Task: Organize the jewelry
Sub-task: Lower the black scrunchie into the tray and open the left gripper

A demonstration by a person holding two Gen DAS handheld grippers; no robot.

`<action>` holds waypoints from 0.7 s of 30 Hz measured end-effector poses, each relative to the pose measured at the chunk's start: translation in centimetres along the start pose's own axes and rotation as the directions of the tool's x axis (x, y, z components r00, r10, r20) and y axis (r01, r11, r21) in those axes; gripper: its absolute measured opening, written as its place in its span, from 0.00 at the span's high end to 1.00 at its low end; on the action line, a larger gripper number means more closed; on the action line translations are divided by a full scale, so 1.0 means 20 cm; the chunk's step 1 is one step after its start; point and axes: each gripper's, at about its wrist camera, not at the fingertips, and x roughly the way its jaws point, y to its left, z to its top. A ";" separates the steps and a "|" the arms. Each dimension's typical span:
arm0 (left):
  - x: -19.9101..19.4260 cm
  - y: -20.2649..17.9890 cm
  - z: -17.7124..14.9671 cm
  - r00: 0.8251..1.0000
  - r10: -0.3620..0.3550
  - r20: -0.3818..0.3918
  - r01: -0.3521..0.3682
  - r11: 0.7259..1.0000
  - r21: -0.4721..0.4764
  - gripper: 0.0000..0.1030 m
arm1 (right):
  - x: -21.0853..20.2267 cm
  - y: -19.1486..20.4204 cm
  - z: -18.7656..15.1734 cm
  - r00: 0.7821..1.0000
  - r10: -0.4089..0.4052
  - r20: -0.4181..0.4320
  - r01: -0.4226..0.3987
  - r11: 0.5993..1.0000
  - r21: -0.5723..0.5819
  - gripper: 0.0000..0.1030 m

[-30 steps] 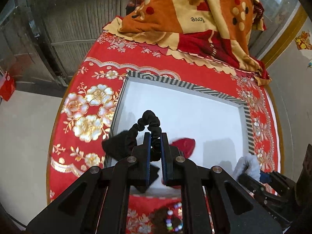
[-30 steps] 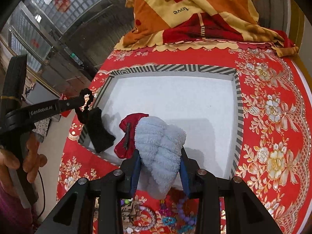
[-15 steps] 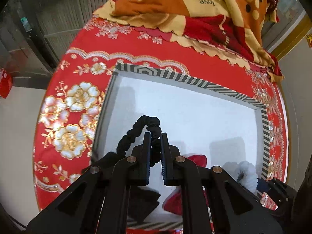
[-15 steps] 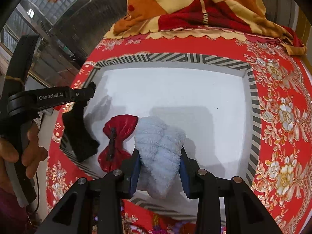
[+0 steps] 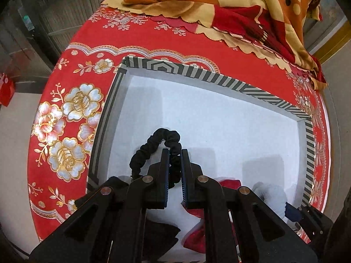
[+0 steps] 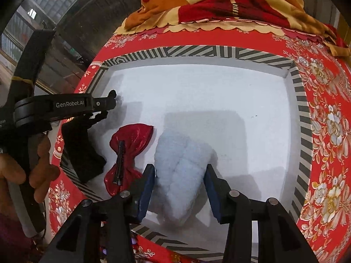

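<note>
The left gripper [image 5: 174, 153] pinches a black scrunchie [image 5: 153, 146] low inside the striped box [image 6: 303, 118]; it should let go only once the scrunchie rests flat. The right gripper [image 6: 181, 171] is opening around the fluffy white hair tie [image 6: 182, 175] on the box floor, beside the red bow [image 6: 129, 153]; best lift straight out.

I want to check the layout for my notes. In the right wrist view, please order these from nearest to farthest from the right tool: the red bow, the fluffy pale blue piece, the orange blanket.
1. fluffy pale blue piece: between the pads of the right tool, which is opening.
2. red bow: just left, in the striped box.
3. orange blanket: beyond the box, at the top.
</note>
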 end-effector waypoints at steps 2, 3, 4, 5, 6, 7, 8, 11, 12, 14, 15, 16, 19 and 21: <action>-0.01 -0.01 0.00 1.000 0.002 0.004 -0.002 1.000 0.007 0.88 | -0.02 0.00 0.00 1.000 0.010 0.009 -0.010 1.000 0.002 0.56; -0.02 -0.01 0.00 1.000 0.004 0.005 -0.004 1.000 0.011 0.86 | -0.03 0.00 -0.01 1.000 0.012 0.013 -0.012 1.000 0.003 0.56; -0.03 -0.01 -0.01 1.000 0.004 0.007 -0.004 1.000 0.013 0.77 | -0.04 0.00 -0.01 1.000 0.013 0.018 -0.013 1.000 0.007 0.56; -0.04 -0.01 -0.01 1.000 0.002 0.014 -0.002 1.000 0.014 0.67 | -0.06 0.00 -0.01 1.000 0.016 0.026 -0.017 1.000 0.014 0.56; -0.06 -0.01 -0.01 1.000 -0.001 0.019 0.001 1.000 0.015 0.63 | -0.07 0.00 -0.01 0.999 0.021 0.035 -0.022 1.000 0.020 0.56; -0.07 -0.02 -0.02 1.000 -0.005 0.026 0.005 1.000 0.014 0.59 | -0.09 0.00 -0.01 0.999 0.025 0.043 -0.026 0.999 0.024 0.56; -0.09 -0.02 -0.02 0.999 -0.007 0.031 0.006 1.000 0.013 0.57 | -0.10 0.00 -0.02 0.998 0.029 0.051 -0.030 0.999 0.025 0.56; -0.14 -0.02 -0.04 0.999 -0.005 0.048 0.004 1.000 0.015 0.50 | -0.14 0.00 -0.02 0.998 0.029 0.060 -0.030 0.999 0.028 0.56; -0.16 -0.02 -0.04 0.999 -0.008 0.052 0.007 1.000 0.014 0.50 | -0.16 0.00 -0.03 0.997 0.031 0.065 -0.033 0.999 0.030 0.56; -0.20 -0.01 -0.06 0.998 -0.009 0.062 0.009 1.000 0.013 0.50 | -0.20 0.00 -0.05 0.996 0.036 0.083 -0.038 0.999 0.031 0.56; -0.23 -0.01 -0.07 0.997 -0.007 0.071 0.006 1.000 0.011 0.50 | -0.22 0.00 -0.06 0.995 0.036 0.091 -0.039 0.999 0.031 0.56; -0.26 0.00 -0.09 0.997 -0.004 0.080 0.003 1.000 0.009 0.50 | -0.25 0.00 -0.07 0.994 0.036 0.101 -0.040 0.999 0.035 0.56; -0.33 0.01 -0.14 0.995 -0.006 0.096 0.005 1.000 0.005 0.50 | -0.31 -0.02 -0.10 0.992 0.037 0.120 -0.044 0.998 0.052 0.56; -0.37 0.02 -0.18 0.995 -0.006 0.102 0.006 1.000 0.000 0.50 | -0.33 -0.03 -0.12 0.991 0.037 0.129 -0.045 0.997 0.060 0.56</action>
